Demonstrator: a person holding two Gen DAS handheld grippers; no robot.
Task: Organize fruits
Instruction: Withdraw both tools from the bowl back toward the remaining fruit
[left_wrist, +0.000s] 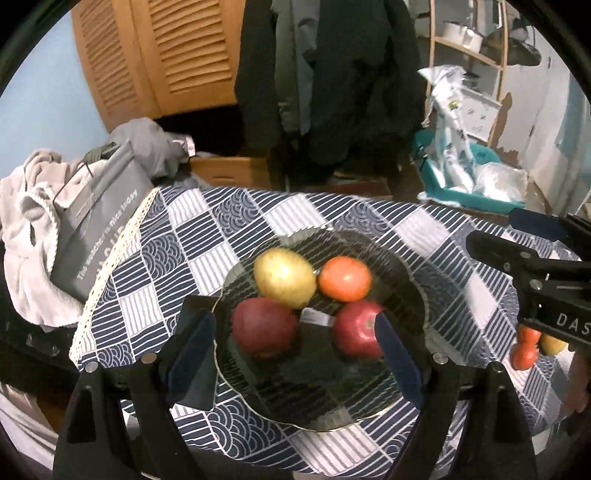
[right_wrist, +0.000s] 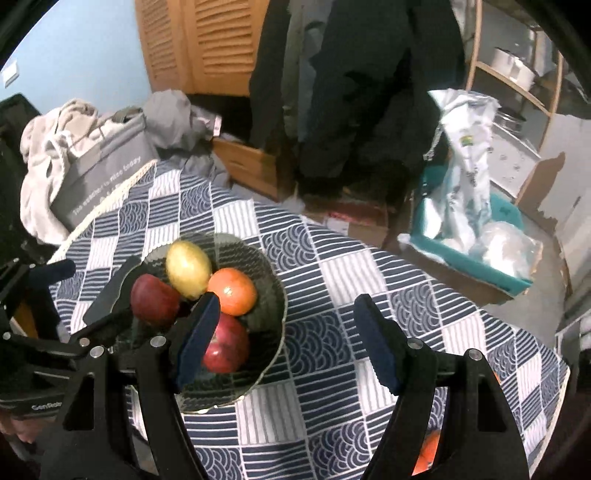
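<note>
Four fruits sit in glass bowl. Both grippers hang open, empty. Next, probably: fetch stray fruit outside bowl.

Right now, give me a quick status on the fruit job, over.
Left gripper open, empty, above the glass plate. Right gripper open, empty. Four fruits on plate: yellow one, orange one, two red. More fruit off plate. Nothing blocking.

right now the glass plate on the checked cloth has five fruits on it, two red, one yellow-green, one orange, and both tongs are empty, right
Not quite: the glass plate holds four fruits, not five, as the left wrist view shows. They are two red ones, a yellow-green one and an orange one. The rest stands: the plate sits on the checked cloth, and both the left tongs and the right tongs are open and empty.
</note>
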